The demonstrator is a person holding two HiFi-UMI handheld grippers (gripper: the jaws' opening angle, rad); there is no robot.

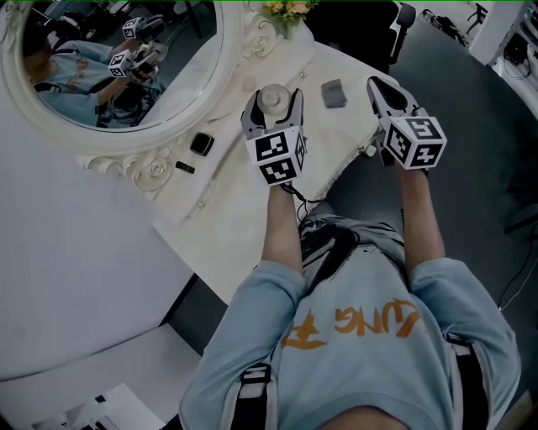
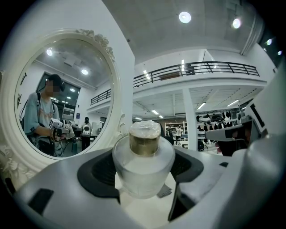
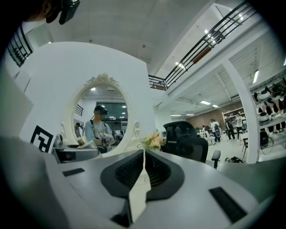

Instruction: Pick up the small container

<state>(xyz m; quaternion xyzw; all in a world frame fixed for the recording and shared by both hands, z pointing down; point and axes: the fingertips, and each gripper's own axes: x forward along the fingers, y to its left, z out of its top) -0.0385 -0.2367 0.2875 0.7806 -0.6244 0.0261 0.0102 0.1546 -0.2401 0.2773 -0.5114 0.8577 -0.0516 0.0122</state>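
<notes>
The small container [image 1: 271,97] is a frosted glass jar with a gold neck and a pale cap. It sits between the jaws of my left gripper [image 1: 273,109], which is shut on its body over the white dressing table [image 1: 227,210]. The left gripper view shows the jar [image 2: 143,163] pinched between the dark pads [image 2: 100,176], cap upward. I cannot tell whether its base touches the table. My right gripper [image 1: 378,86] hovers at the table's right edge, jaws shut with nothing held. The right gripper view shows that gripper [image 3: 144,172] pressed together.
A large oval mirror [image 1: 118,76] in an ornate white frame leans at the table's back left. On the table lie a grey pad [image 1: 334,92], a black compact [image 1: 201,144] and a small black tube [image 1: 185,167]. Flowers [image 1: 286,8] and a dark chair [image 1: 403,21] stand beyond.
</notes>
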